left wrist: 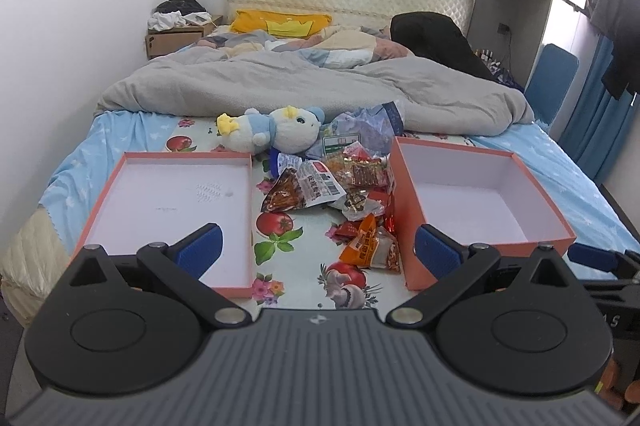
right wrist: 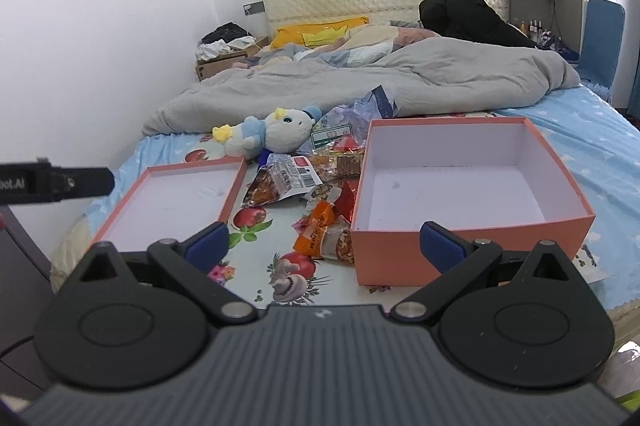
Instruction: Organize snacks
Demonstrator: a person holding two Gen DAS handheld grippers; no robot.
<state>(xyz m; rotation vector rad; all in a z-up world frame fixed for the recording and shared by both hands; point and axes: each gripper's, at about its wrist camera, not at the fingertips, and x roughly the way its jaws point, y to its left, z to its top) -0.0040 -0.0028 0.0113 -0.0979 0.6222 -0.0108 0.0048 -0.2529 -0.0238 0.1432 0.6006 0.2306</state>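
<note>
Blue-padded left gripper [left wrist: 318, 250] and right gripper [right wrist: 324, 244] are hovering released, jaws spread wide and holding nothing. Crinkly foil snack packets [left wrist: 352, 201] are lying heaped on the floral bedsheet [left wrist: 280, 290], between the shallow pink cardboard lid [left wrist: 176, 209] and the deeper pink cardboard box [left wrist: 492, 201]. Sorting is judged not yet begun; the next move is calling for descent onto the nearest orange packet [right wrist: 320, 234].

Left gripper [left wrist: 318, 252] is spread wide, both blue pads [left wrist: 200, 246] well apart with nothing between them; it sits level, pointing forward; right gripper [right wrist: 324, 246] is the same deal, jaws fully apart and empty, also level; each one's fingertip pokes into the edge of the other's view, so they're side by side.
</note>
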